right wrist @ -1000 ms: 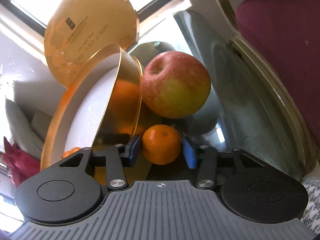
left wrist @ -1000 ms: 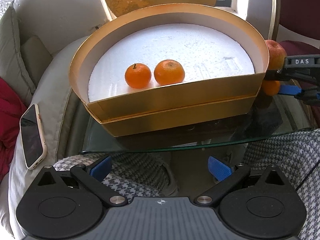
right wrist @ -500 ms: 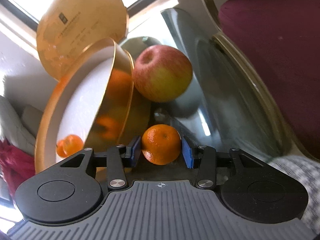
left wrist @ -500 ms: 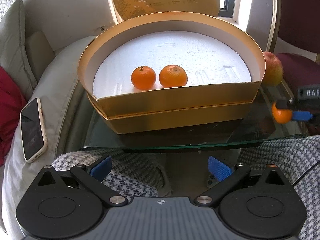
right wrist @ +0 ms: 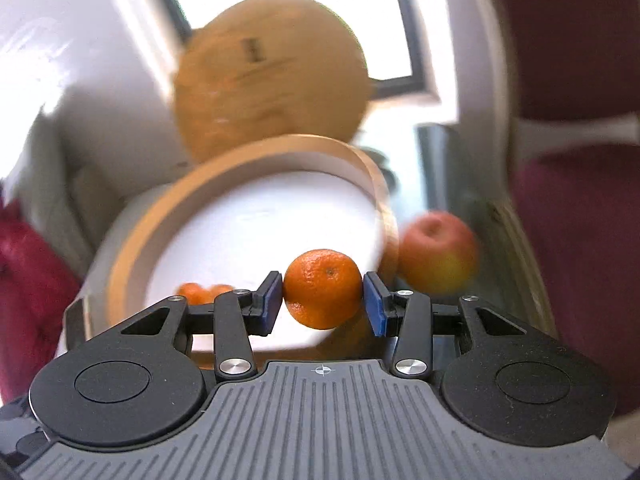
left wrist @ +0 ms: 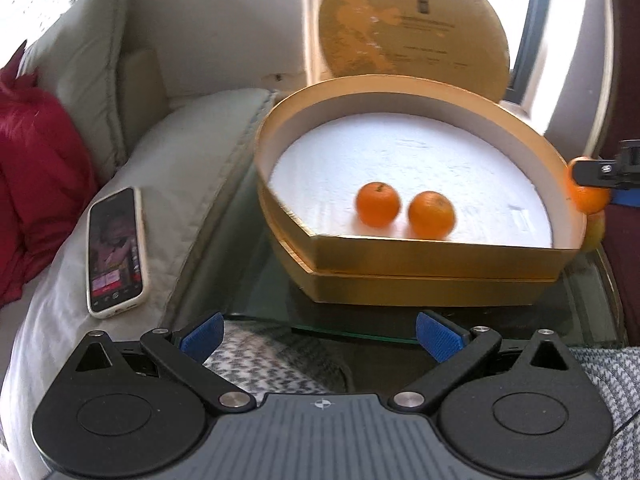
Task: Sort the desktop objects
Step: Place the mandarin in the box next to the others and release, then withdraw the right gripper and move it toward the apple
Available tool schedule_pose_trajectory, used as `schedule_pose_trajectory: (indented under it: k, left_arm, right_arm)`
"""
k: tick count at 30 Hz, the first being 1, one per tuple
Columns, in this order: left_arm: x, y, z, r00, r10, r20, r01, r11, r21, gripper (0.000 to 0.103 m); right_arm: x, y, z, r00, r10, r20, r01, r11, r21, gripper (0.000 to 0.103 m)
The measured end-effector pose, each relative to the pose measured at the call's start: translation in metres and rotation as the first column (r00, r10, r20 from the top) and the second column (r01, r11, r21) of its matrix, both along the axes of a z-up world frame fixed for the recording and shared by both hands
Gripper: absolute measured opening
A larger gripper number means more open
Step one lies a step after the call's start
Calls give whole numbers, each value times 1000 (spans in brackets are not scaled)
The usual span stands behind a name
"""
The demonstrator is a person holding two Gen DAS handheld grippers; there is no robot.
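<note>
Sorting looks to be roughly at the midpoint, judging by what's already been put in the box. Going left to right in the left wrist view: a phone (left wrist: pixel 115 252) is parked on the pale sofa arm (left wrist: pixel 188 160) at about 9 o'clock, not part of the fruit business as far as can be told. The left gripper (left wrist: pixel 320 338) is held wide open at 6 o'clock with nothing between its blue pads, above the near edge of the glass table (left wrist: pixel 240 280).

Dead centre, the gold box (left wrist: pixel 436 258) is sat on the glass, and two mandarins (left wrist: pixel 406 209) are already lying side by side on its white liner, so those can be counted as done. The round gold lid (left wrist: pixel 412 28) is propped upright behind it at 12 o'clock.

Over at 3 o'clock, the right gripper (right wrist: pixel 324 300) is clamped on a third mandarin (right wrist: pixel 323 289), pads pressed on both sides, and it's held just outside the box's right rim, clear of the table. Dropping it in looks like the step in hand.

An apple (right wrist: pixel 438 254) is left on the glass beside the box wall, untouched, so that one's probably next.
</note>
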State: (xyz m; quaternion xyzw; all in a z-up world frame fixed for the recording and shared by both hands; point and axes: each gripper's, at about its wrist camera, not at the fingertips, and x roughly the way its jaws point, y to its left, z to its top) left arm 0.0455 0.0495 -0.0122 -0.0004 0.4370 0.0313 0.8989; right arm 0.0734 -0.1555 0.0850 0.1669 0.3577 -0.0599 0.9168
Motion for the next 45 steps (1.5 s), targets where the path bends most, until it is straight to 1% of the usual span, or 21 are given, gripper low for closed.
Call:
schedule_pose_trajectory:
  k: [3, 7, 11, 15, 20, 25, 30, 31, 35, 37, 40, 42, 44, 45]
  left_arm:
    - [0, 9, -6, 1000, 16, -21, -16, 1000, -6, 102]
    - [1, 19, -11, 998, 39, -41, -40, 999, -21, 102]
    - [5, 22, -15, 998, 44, -51, -45, 998, -33, 102]
    - [7, 20, -19, 997, 35, -62, -37, 999, -40, 102]
    - [7, 19, -22, 997, 33, -74, -36, 999, -39, 102]
    - [8, 19, -22, 997, 35, -76, -37, 999, -36, 102]
    - [7, 17, -22, 997, 32, -76, -35, 999, -30, 102]
    - [6, 17, -21, 997, 33, -75, -35, 999, -28, 102]
    - [4, 17, -16, 997, 39, -66, -40, 999, -19, 102]
    - [1, 16, -12, 998, 38, -57, -39, 999, -12, 102]
    - [-2, 12, -5, 999, 33, -39, -33, 999, 0, 102]
    - [-5, 8, 0, 999, 22, -28, -22, 1000, 8, 102]
    - [-8, 1, 4, 1000, 5, -18, -5, 1000, 15, 102]
    - [-9, -2, 5, 1000, -5, -15, 5, 1000, 18, 102]
  right_arm:
    - [23, 19, -9, 998, 49, -30, -50, 999, -17, 45]
    - [51, 35, -33, 992, 74, -104, -75, 997, 1, 45]
    - [62, 43, -50, 979, 100, -178, -102, 995, -1, 45]
    - [73, 52, -61, 962, 142, -231, -148, 989, -9, 45]
    - [86, 56, -68, 952, 149, -267, -164, 986, -35, 45]
    - [91, 57, -74, 942, 155, -297, -177, 983, -47, 45]
    - [91, 62, -75, 937, 166, -306, -198, 977, -76, 48]
    - [91, 62, -75, 937, 170, -306, -201, 977, -75, 51]
    - [92, 63, -76, 937, 171, -306, -203, 976, -76, 54]
    - [90, 62, -73, 937, 173, -303, -204, 976, -75, 58]
    - [81, 61, -60, 947, 171, -273, -200, 977, -81, 65]
    - [69, 58, -46, 957, 168, -238, -194, 977, -89, 67]
    - [54, 53, -33, 964, 168, -205, -189, 978, -88, 73]
    - [45, 50, -26, 968, 166, -189, -185, 979, -88, 73]
